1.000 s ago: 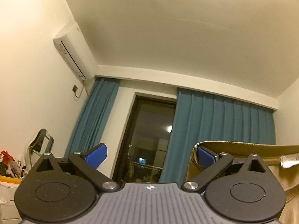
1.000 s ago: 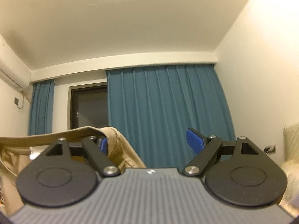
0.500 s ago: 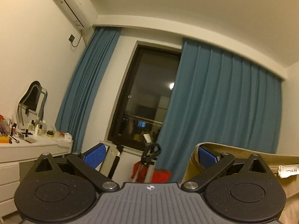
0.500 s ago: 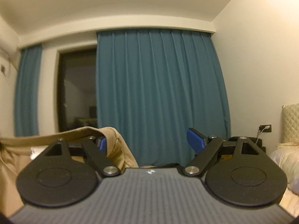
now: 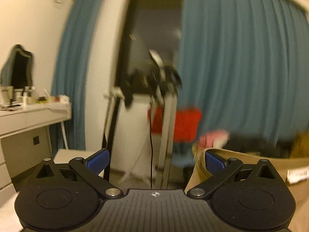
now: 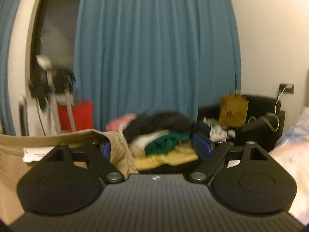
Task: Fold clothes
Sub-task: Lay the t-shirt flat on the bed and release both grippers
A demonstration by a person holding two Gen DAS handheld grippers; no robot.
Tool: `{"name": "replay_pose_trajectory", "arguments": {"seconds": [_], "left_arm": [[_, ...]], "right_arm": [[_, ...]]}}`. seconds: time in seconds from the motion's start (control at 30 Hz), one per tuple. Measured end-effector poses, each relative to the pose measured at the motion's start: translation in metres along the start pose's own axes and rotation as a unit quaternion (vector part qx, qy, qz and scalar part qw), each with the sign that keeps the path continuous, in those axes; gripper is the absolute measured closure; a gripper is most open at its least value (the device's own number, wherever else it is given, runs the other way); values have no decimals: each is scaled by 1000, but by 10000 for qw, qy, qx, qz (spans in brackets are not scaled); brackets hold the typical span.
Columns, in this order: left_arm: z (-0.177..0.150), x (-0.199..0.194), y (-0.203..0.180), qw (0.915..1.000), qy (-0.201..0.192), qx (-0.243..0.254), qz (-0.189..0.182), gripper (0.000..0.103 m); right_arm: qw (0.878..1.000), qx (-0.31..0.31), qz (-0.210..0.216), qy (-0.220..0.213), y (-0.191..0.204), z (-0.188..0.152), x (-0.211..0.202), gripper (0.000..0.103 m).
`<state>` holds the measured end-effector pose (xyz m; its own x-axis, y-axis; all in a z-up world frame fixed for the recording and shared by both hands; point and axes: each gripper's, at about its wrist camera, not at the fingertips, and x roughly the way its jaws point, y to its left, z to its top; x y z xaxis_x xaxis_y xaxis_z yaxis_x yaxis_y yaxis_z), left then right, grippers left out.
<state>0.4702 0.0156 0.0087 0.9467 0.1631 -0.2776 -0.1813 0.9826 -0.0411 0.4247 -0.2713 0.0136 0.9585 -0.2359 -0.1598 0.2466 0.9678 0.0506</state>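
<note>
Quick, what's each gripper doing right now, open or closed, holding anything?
Left gripper: open, with the tan garment hooked over its right finger, not clamped.
Right gripper: open, with the same tan garment draped over its left finger.

Tan garment (image 5: 249,166): soft cloth, ribbed hem, white paper tag (image 5: 297,176). Tongs (image 5: 155,162): matt black plastic, textured blue pads (image 5: 97,161), shiny metal pivots. Curtains (image 6: 154,54): matt cloth.
</note>
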Motion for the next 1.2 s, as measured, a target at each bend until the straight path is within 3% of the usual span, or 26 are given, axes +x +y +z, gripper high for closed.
{"name": "replay_pose_trajectory", "arguments": {"seconds": [0.1, 0.2, 0.27, 0.33, 0.43, 0.57, 0.7, 0.87, 1.07, 1.2], "left_arm": [[-46, 74, -15, 9984, 517, 215, -25, 2], [-59, 120, -19, 9891, 1413, 311, -280, 5], [-60, 138, -16, 9796, 1929, 286, -486, 3], [-54, 143, -14, 9679, 2360, 345, -790, 3], [-42, 119, -7, 9666, 2321, 428, -995, 2], [-27, 74, 5, 9696, 2083, 461, -1196, 1], [-14, -3, 26, 9796, 1610, 109, -1193, 1], [1, -121, 52, 9890, 1057, -41, -1036, 1], [-19, -265, 80, 9906, 767, -441, -1044, 1], [-45, -344, 88, 9931, 359, -348, -1061, 1]], "right_arm": [[9979, -65, 2, 650, 1, -57, 51, 20], [9868, -207, 277, 1581, 11, -92, 98, 20], [9736, -361, 552, 2184, 21, -100, 120, 20], [9466, -583, 1133, 2961, 35, -103, 138, 20], [9252, -963, 1745, 3228, 54, -100, 128, 20], [9370, -1045, 1854, 2770, 58, -72, 79, 20], [9543, -566, 1757, 2350, 37, -48, 16, 20], [9649, -17, 1801, 1911, 2, -25, -88, 20], [9674, 598, 1987, 1452, -29, -13, -220, 20], [9674, 720, 2087, 1243, -43, -28, -290, 19]]}}
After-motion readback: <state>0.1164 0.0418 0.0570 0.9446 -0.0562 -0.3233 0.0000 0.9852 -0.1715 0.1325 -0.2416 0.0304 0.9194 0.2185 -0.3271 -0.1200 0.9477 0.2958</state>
